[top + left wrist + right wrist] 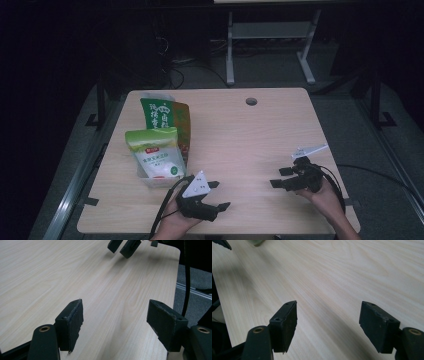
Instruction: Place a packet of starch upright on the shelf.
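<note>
At the lower left of the high view, your left tool (216, 194) hangs open and empty just right of the white-and-green bag (156, 157) topping the leaning packets; close in on that bag squarely. Lower right, your right tool (280, 177) gapes empty over the pale wooden desk (250, 145); the room behind is dark.
</note>
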The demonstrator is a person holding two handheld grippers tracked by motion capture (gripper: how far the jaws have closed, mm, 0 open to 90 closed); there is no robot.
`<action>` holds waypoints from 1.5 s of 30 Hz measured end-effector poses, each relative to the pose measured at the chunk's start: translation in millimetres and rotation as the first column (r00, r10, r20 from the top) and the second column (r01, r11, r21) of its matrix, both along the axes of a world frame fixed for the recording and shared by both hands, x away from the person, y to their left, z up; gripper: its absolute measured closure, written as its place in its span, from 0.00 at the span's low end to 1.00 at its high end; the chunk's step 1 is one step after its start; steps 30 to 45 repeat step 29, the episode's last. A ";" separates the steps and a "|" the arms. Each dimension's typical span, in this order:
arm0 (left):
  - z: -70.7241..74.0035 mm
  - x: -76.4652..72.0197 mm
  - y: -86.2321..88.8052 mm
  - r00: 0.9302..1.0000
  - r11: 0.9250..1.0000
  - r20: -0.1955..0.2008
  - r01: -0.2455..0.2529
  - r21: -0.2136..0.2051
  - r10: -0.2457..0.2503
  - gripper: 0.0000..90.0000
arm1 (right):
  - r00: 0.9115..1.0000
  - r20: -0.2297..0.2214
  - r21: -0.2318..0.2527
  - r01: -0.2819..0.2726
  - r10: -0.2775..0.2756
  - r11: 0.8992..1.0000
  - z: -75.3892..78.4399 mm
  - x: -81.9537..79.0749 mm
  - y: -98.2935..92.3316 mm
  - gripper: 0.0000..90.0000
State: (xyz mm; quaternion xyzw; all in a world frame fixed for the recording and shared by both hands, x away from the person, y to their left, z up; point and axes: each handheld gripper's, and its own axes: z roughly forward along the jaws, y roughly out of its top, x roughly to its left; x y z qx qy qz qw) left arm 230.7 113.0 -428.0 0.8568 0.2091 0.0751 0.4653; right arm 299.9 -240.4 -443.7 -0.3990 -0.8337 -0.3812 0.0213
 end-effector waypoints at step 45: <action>-5.5 -6.8 -4.3 1.000 0.999 -0.005 0.025 0.028 -0.025 0.30 | 0.998 0.045 0.024 0.032 -0.033 0.999 -19.1 -51.5 -12.8 0.31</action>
